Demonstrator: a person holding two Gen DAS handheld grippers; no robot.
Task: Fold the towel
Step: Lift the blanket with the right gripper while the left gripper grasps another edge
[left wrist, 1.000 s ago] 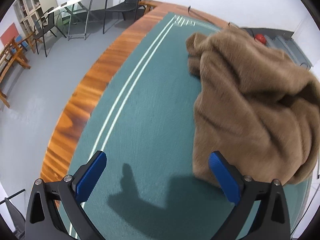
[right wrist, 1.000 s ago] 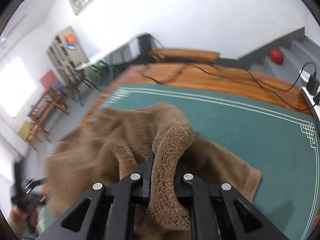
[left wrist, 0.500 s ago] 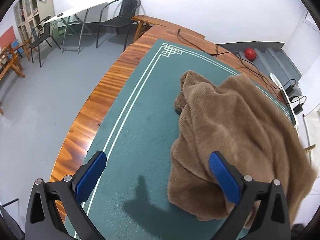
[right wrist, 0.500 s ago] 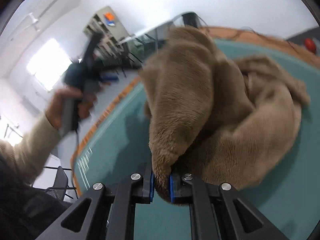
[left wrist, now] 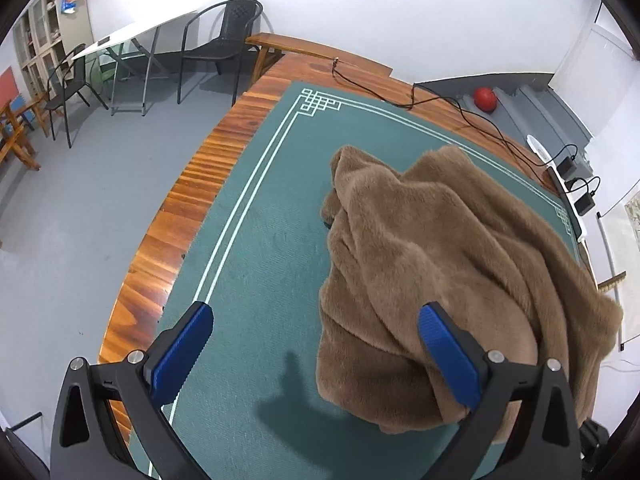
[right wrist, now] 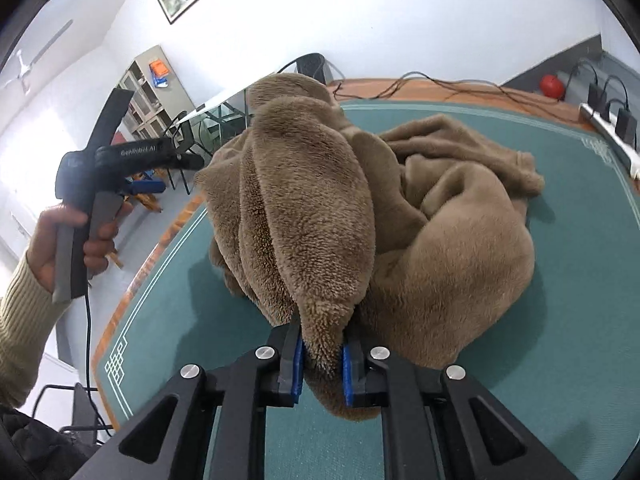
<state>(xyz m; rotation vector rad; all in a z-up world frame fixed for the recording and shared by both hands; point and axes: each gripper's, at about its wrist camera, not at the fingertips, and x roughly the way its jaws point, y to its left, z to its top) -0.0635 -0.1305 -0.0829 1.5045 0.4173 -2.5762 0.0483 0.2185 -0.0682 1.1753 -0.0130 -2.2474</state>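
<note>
A fluffy brown towel (left wrist: 432, 240) lies bunched in a heap on the green table mat (left wrist: 260, 240). In the left wrist view my left gripper (left wrist: 316, 352) hangs open above the mat, its right finger over the towel's near edge, nothing between the pads. In the right wrist view my right gripper (right wrist: 320, 368) is shut on a thick fold of the towel (right wrist: 312, 208), which rises from the jaws and drapes back onto the heap. The left gripper's body (right wrist: 120, 160) shows there too, held up by a hand at the left, away from the towel.
The mat covers a wooden table (left wrist: 192, 184) whose edge runs along the left. Cables and a power strip (right wrist: 608, 128) lie along the far side. Chairs (left wrist: 216, 36) and a glass table stand on the grey floor beyond. A red ball (left wrist: 485, 99) sits by the steps.
The right gripper has swung round with the towel fold still held, dragging the heap across the mat. The left gripper rose and pulled back, so more table shows.
</note>
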